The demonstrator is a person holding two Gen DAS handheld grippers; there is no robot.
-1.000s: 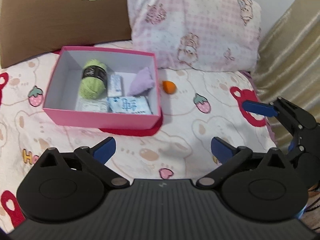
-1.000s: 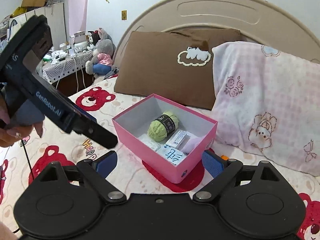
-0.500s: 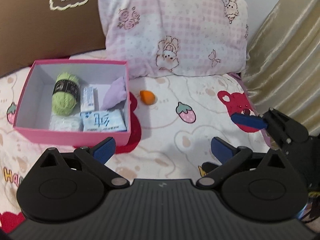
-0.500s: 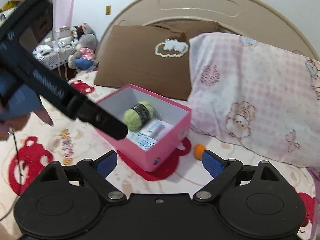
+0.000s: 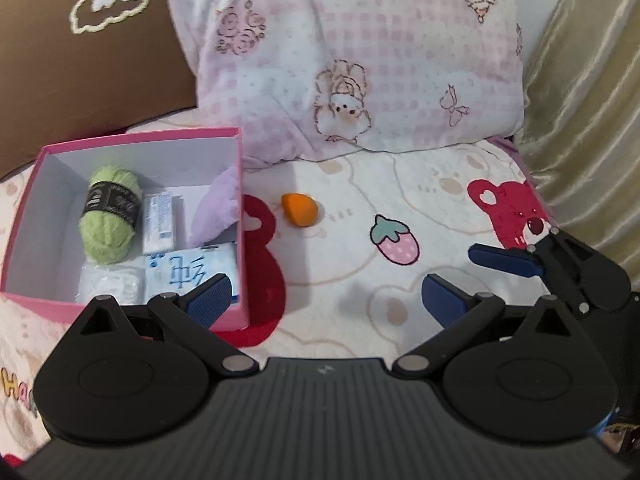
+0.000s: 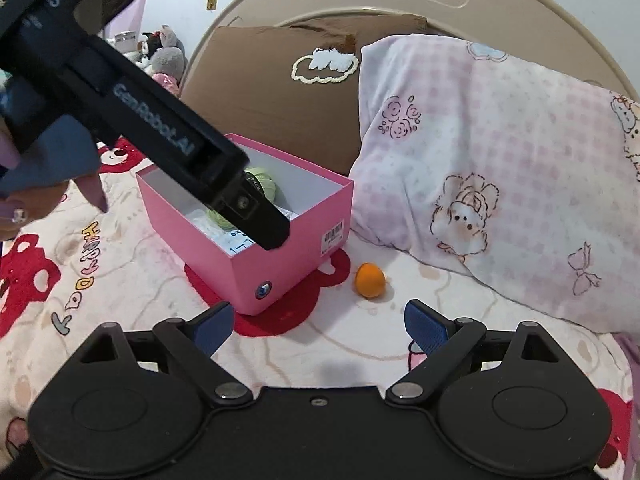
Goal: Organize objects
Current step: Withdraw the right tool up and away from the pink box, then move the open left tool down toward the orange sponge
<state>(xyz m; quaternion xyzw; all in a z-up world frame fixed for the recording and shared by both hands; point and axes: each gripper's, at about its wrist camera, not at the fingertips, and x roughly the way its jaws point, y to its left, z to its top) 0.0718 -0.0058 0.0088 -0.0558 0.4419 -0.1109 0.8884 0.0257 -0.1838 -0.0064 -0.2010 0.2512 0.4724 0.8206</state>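
Step in hand, as judged: approach to the last loose item. The orange egg-shaped object (image 6: 371, 275) lies on the printed bedsheet (image 5: 400, 184), centre of the right wrist view, just beside the pink box (image 6: 280, 256) and apart from it, below the pink checked pillow (image 6: 500, 152).

The box holds a green yarn ball (image 5: 109, 216), a lilac cloth (image 5: 218, 208) and several white-and-blue packets (image 5: 192, 270). It sits at centre left of the left wrist view.

Right gripper (image 6: 320, 326): jaws wide, nothing between them, pointed toward the orange object. Left gripper (image 5: 326, 294): jaws wide, empty, with its left pad overlapping the near right corner of the box in the picture; whether it touches cannot be told.

Next move, as judged: bring one gripper down so that the orange object sits between the pads, close gently because it is rounded and may roll on soft bedding, then lift it over the box wall.
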